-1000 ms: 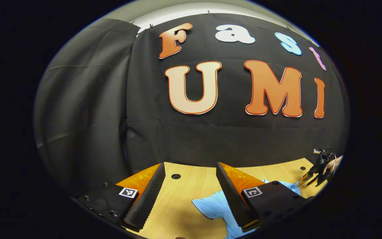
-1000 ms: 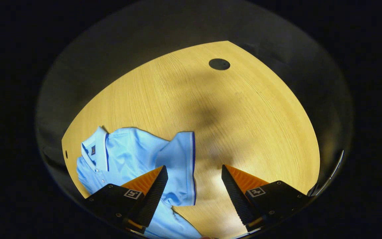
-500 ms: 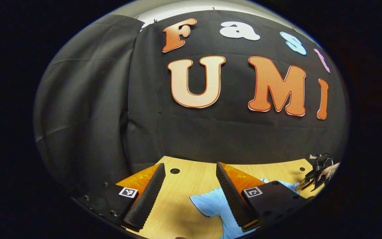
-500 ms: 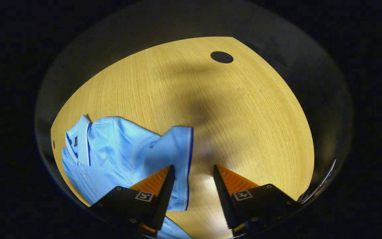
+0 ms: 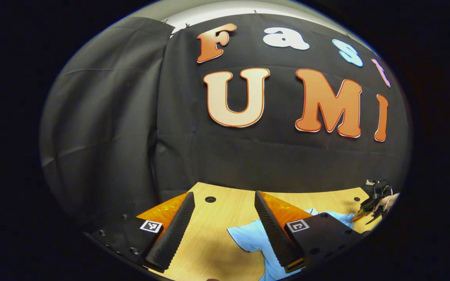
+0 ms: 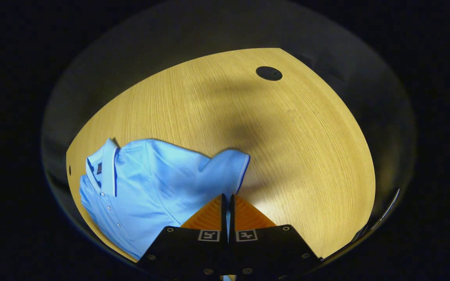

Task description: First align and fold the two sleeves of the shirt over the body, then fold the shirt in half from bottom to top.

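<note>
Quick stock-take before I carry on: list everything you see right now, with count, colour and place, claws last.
shirt: one, light blue, collar and buttons showing, lying on the table's left part in the right gripper view.
sleeve: one, light blue with dark trim, pinched by the right claw.
table: one, light wood, with round dark holes.
hand: one, far right in the left gripper view, holding the right claw.
left claw: one, open, above the table.
right claw: one, shut on the sleeve.

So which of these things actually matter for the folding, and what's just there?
In the job:
shirt
its sleeve, pinched by the right gripper
left gripper, open above the shirt's other side

Just there:
wooden table
round hole in the table
</note>
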`<state>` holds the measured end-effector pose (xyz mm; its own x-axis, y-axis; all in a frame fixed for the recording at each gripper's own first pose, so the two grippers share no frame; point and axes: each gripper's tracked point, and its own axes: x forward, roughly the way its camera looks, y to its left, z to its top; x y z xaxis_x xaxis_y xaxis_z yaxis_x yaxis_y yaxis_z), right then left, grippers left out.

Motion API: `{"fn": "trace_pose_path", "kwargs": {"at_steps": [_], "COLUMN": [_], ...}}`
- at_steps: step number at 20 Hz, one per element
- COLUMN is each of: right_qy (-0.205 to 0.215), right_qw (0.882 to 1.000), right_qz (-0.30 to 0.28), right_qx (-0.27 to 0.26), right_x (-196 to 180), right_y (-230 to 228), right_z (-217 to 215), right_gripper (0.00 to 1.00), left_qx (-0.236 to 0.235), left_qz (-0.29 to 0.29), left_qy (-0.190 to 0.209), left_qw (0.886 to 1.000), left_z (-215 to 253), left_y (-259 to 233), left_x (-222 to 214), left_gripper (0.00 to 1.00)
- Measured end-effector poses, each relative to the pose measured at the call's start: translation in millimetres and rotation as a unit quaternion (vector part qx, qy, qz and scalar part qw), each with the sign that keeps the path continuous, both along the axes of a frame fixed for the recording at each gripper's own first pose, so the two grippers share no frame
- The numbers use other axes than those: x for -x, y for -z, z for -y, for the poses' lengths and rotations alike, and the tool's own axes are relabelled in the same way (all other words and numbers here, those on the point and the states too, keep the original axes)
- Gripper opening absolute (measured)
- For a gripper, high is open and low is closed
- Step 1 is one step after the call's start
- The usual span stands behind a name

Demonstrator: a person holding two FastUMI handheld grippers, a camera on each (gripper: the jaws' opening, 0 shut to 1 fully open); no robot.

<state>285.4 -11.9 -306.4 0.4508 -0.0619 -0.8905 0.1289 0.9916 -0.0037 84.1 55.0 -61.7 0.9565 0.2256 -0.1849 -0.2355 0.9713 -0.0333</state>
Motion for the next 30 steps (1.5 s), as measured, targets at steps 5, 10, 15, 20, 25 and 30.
{"fn": "trace_pose_path", "kwargs": {"at_steps": [5, 10, 15, 20, 25, 30], "right_qy": [-0.05, -0.105, -0.145, -0.173, -0.214, -0.236], "right_qw": [0.997, 0.987, 0.98, 0.977, 0.972, 0.969], "right_qz": [0.056, 0.11, 0.125, 0.117, 0.09, 0.073], "right_qx": [0.014, 0.055, 0.058, 0.039, 0.023, -0.021], "right_x": [10.1, 34.8, 58.4, 76.0, 89.8, 105.6], "right_y": [-62.6, -112.7, -120.3, -106.1, -65.1, -53.6], "right_z": [-35.7, -91.5, -171.9, -247.1, -298.4, -333.0], "right_gripper": [0.01, 0.0, 0.01, 0.01, 0.02, 0.08], "left_qx": [0.009, 0.029, 0.025, 0.031, 0.041, 0.036], "left_qz": [0.012, 0.015, 0.021, 0.018, 0.001, -0.009], "left_qy": [0.017, 0.053, 0.073, 0.066, 0.058, 0.061], "left_qw": [1.0, 0.998, 0.997, 0.997, 0.997, 0.997], "left_z": [-12.5, -44.7, -93.7, -145.8, -166.8, -163.7], "left_y": [-2.3, -5.2, -10.3, -4.7, 13.6, 17.0], "left_x": [7.2, -4.0, -9.2, -7.0, -5.2, -5.1], "left_gripper": [0.99, 1.0, 1.0, 0.99, 1.0, 0.99]}}
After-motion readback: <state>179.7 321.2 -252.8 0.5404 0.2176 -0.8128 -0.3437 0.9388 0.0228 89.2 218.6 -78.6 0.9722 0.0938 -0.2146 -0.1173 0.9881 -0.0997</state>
